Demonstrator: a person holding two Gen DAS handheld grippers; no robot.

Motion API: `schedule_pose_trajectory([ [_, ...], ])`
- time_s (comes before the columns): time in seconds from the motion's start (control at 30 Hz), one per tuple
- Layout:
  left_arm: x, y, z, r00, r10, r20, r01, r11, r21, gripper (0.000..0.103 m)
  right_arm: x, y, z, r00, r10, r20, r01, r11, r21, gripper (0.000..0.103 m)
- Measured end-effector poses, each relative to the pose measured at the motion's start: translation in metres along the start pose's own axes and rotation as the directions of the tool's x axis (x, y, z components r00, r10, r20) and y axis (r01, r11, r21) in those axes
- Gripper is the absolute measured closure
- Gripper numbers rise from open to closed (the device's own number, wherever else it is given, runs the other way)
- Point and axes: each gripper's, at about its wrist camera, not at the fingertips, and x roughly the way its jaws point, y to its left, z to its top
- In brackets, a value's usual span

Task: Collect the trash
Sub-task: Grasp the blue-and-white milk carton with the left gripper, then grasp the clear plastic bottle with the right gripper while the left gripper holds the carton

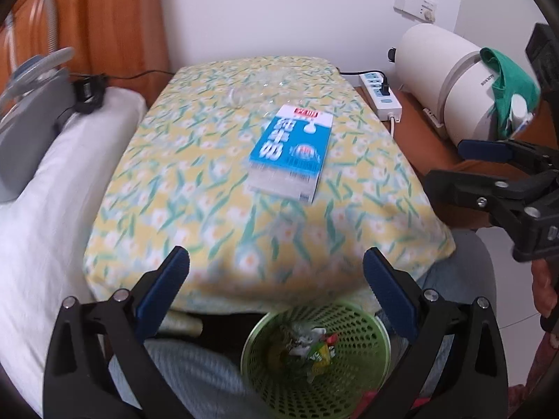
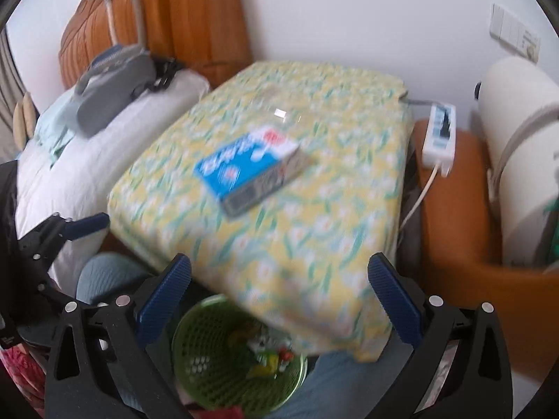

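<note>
Left wrist view: left gripper (image 1: pixel 276 262) spread wide, empty; blue milk carton (image 1: pixel 290 152) at 12 o'clock on floral pillow (image 1: pixel 195 188); green mesh bin (image 1: pixel 349 317) at 6 o'clock holds wrappers.

Right wrist view: right gripper (image 2: pixel 279 269) spread wide, empty; carton (image 2: pixel 244 169) at 11 o'clock, bin (image 2: pixel 202 352) at 7 o'clock.

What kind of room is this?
Probably a bedroom: a flowery pillow lies next to a white pillow, with a padded orange headboard against the wall behind them.
</note>
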Motion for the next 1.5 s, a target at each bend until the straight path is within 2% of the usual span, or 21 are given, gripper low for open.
schedule_pose_trajectory([
  [0.2, 0.043, -0.006, 0.042, 1.0, 0.013, -0.026, -0.012, 0.999, 0.033, 0.008, -0.005, -0.026, 0.036, 0.997, -0.025, 0.074, 0.021, 0.999, 0.049, 0.003],
  [0.37, 0.077, -0.017, 0.062, 0.998, 0.016, -0.061, -0.011, 0.997, 0.077, 0.008, 0.004, -0.035, 0.048, 0.997, -0.036, 0.075, 0.03, 0.997, 0.074, 0.003],
  [0.5, 0.091, -0.02, 0.07, 0.998, 0.03, -0.055, -0.026, 0.997, 0.068, 0.008, 0.012, -0.043, 0.054, 0.997, -0.028, 0.066, 0.023, 0.997, 0.078, 0.003],
  [0.57, 0.093, -0.02, 0.071, 0.999, 0.024, -0.047, -0.021, 0.998, 0.064, 0.011, 0.016, -0.044, 0.054, 0.998, -0.025, 0.064, 0.019, 0.997, 0.081, 0.003],
  [0.63, 0.094, -0.02, 0.071, 0.999, 0.025, -0.045, -0.022, 0.997, 0.072, 0.028, 0.021, -0.047, 0.055, 0.998, -0.022, 0.061, 0.016, 0.996, 0.087, 0.003],
  [0.67, 0.096, -0.019, 0.072, 0.998, 0.026, -0.049, -0.022, 0.997, 0.071, 0.031, 0.023, -0.048, 0.056, 0.998, -0.017, 0.058, 0.011, 0.996, 0.09, 0.003],
  [0.93, 0.085, -0.003, 0.069, 1.0, 0.014, -0.017, -0.014, 1.0, -0.009, 0.032, 0.038, -0.048, 0.065, 0.999, 0.012, 0.043, -0.015, 0.997, 0.074, 0.003],
  [1.1, 0.062, 0.015, 0.059, 0.998, 0.056, 0.016, -0.054, 0.996, -0.068, 0.032, 0.053, -0.034, 0.085, 0.999, 0.016, 0.035, -0.016, 1.0, -0.004, 0.003],
  [1.23, 0.047, 0.038, 0.048, 0.996, 0.089, 0.012, -0.086, 0.986, -0.142, 0.032, 0.092, -0.009, 0.119, 0.999, 0.003, -0.048, -0.01, 0.99, -0.139, 0.003],
  [1.33, 0.042, 0.051, 0.042, 0.995, 0.102, 0.011, -0.098, 0.981, -0.17, 0.032, 0.116, 0.002, 0.135, 0.997, 0.005, -0.082, -0.02, 0.984, -0.177, 0.003],
  [1.43, 0.042, 0.06, 0.037, 0.994, 0.105, 0.007, -0.102, 0.978, -0.182, 0.033, 0.152, 0.012, 0.154, 0.987, 0.03, -0.159, -0.06, 0.979, -0.193, 0.003],
  [1.5, 0.042, 0.064, 0.034, 0.995, 0.1, 0.008, -0.097, 0.977, -0.191, 0.033, 0.168, 0.013, 0.16, 0.983, 0.012, -0.186, -0.051, 0.978, -0.204, 0.003],
])
